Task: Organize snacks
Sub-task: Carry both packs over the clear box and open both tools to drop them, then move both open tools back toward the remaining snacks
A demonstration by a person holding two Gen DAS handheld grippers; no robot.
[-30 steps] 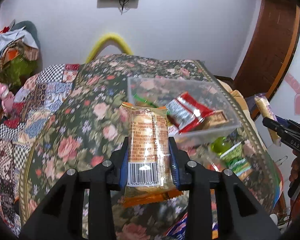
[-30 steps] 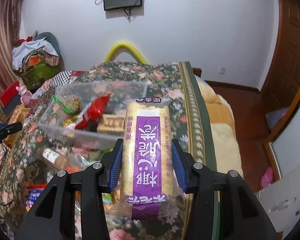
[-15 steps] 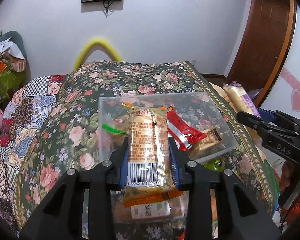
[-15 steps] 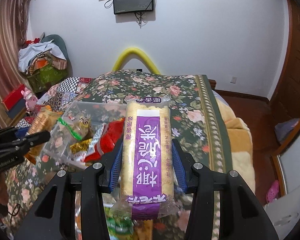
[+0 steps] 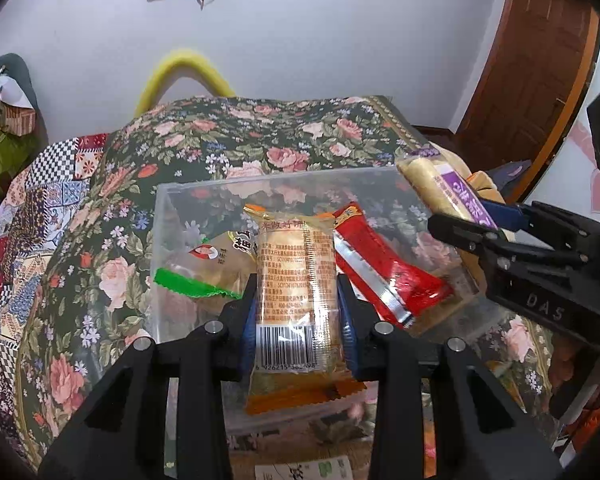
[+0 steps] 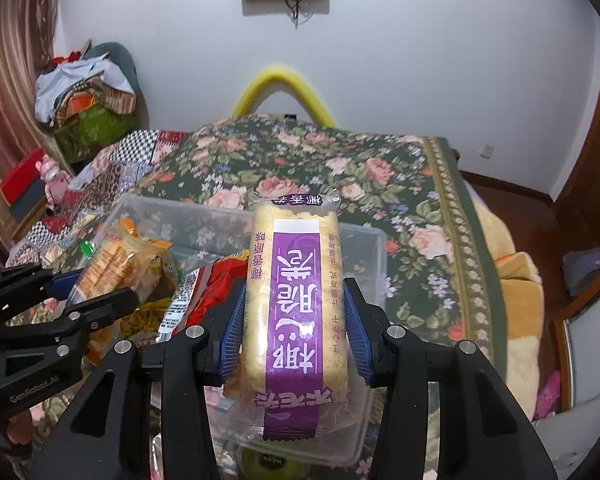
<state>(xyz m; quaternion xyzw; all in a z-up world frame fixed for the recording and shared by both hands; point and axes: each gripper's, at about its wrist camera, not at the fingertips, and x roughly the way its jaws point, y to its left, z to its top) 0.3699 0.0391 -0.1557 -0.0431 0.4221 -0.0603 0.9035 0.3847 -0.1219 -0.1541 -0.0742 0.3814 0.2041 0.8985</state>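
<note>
Left gripper [image 5: 298, 312]: jaws pinching orange-edged clear cracker packet [image 5: 296, 280], poised over clear plastic storage box [image 5: 162, 216] on floral bedspread [image 5: 260, 148]. Lower, then release beside red foil snack packet [image 5: 380, 268].
Right gripper [image 6: 294, 330]: jaws pinching purple-labelled pale wafer pack [image 6: 296, 300] over box's right side; drop into free space, avoid left gripper.

green round item [image 6: 269, 461] under bin mostly hidden, label [image 5: 306, 470] cut off

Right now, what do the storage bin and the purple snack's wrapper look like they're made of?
Storage bin: looks like clear rigid plastic, since the floral cover shows through its walls. Purple snack's wrapper: seems thin glossy plastic film, see-through at the edges with a crimped end seal.
</note>
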